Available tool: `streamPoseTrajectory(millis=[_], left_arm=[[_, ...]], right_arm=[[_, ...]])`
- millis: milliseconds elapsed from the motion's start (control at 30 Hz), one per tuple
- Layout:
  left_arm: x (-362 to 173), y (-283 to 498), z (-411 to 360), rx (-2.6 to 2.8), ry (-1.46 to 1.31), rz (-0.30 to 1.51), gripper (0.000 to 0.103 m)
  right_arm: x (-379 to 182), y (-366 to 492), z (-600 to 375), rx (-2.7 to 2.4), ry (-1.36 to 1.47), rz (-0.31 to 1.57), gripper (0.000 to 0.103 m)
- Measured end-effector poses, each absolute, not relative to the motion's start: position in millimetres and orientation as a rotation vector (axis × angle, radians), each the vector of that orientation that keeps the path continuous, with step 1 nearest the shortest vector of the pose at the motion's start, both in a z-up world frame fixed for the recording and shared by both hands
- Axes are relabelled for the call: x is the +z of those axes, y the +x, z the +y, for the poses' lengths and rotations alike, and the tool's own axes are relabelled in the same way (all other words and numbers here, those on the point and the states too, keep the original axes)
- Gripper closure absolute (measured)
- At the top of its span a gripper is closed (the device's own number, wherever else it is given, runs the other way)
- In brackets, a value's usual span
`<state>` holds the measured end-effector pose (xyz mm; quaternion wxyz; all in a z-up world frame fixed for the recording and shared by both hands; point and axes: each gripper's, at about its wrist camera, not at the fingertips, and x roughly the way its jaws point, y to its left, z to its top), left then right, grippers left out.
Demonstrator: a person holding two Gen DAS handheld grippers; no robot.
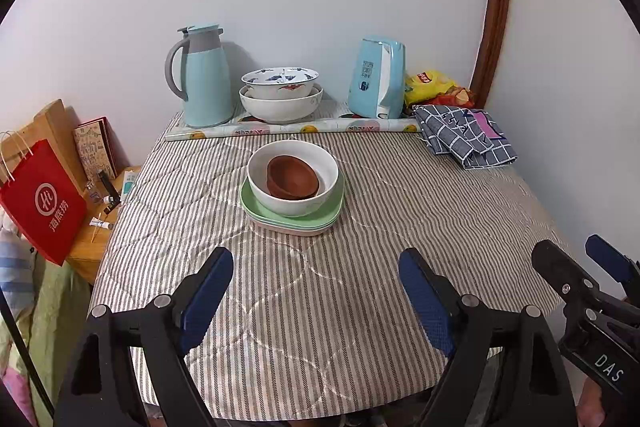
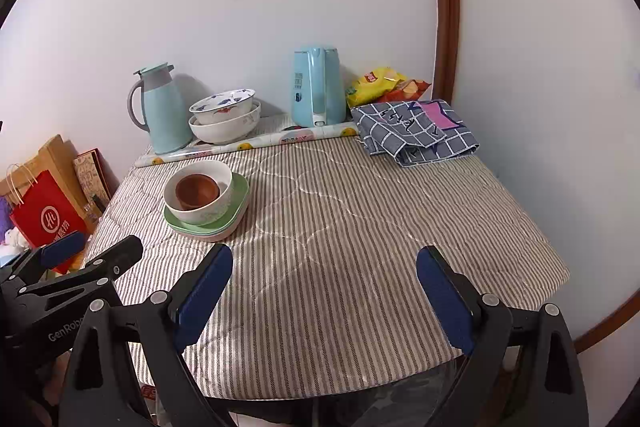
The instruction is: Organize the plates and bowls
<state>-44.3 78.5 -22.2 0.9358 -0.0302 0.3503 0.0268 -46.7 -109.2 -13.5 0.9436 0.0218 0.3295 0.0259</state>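
A small brown bowl [image 1: 292, 181] sits inside a white bowl [image 1: 294, 205], which rests on a stack of green and pale plates [image 1: 334, 217] in the middle of the striped table. The same stack shows at the left in the right wrist view, with the brown bowl [image 2: 197, 191], white bowl [image 2: 210, 213] and plates [image 2: 240, 201]. My left gripper [image 1: 316, 261] hovers open near the table's front edge, well short of the stack, nothing between its fingers. My right gripper [image 2: 325, 259] is open and empty too, to the right of the stack.
Against the back wall stand a blue thermos jug [image 1: 206, 77], two nested patterned bowls [image 1: 280, 95], a blue kettle [image 1: 378, 79], a snack bag [image 1: 434, 87] and a folded checked cloth [image 1: 466, 137]. A rolled sheet [image 1: 292, 129] lies across the table. A red bag [image 1: 42, 201] stands left.
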Motion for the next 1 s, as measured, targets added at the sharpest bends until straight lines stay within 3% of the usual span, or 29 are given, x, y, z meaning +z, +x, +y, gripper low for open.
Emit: streamPoseTrajectory(millis=[1000], left_arm=[[-21.7,-47.6,76.3,0.053,-0.068,0.713,0.019]], right_arm=[[-12.8,-48.0,-110.8,0.052,0.044,0.672,0.011]])
